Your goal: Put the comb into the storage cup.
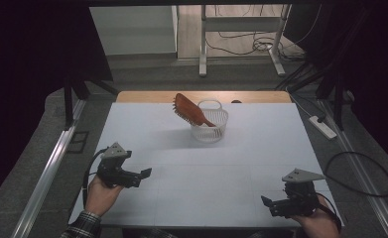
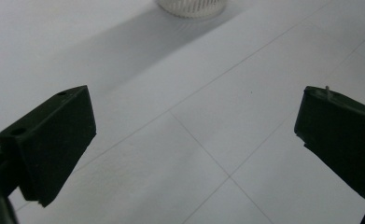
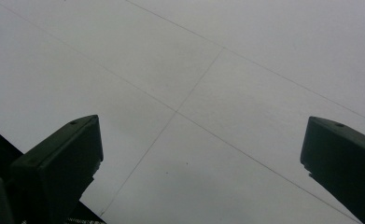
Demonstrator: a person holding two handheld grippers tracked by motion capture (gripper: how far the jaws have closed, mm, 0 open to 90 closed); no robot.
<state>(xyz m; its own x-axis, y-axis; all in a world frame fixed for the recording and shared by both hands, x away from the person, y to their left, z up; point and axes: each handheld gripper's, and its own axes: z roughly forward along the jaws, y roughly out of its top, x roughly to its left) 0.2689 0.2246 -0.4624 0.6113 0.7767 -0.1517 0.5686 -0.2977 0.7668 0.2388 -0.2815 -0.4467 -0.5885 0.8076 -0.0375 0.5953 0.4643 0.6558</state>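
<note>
Hairbrush (image 1: 190,112) in basket (image 1: 210,130), table (image 1: 261,148) rear centre.

Nothing to read here: no lettering, label, brand, number or sign shows on the white bench (image 1: 181,163), on the white basket (image 1: 210,126) or on the brown hairbrush (image 1: 189,111) resting in it.

brown hairbrush (image 1: 189,111), tilted in white basket (image 1: 210,130)

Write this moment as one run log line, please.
left gripper: open, empty | right gripper: open, empty | hairbrush: leaning in white basket | table: both grippers near front edge
</note>
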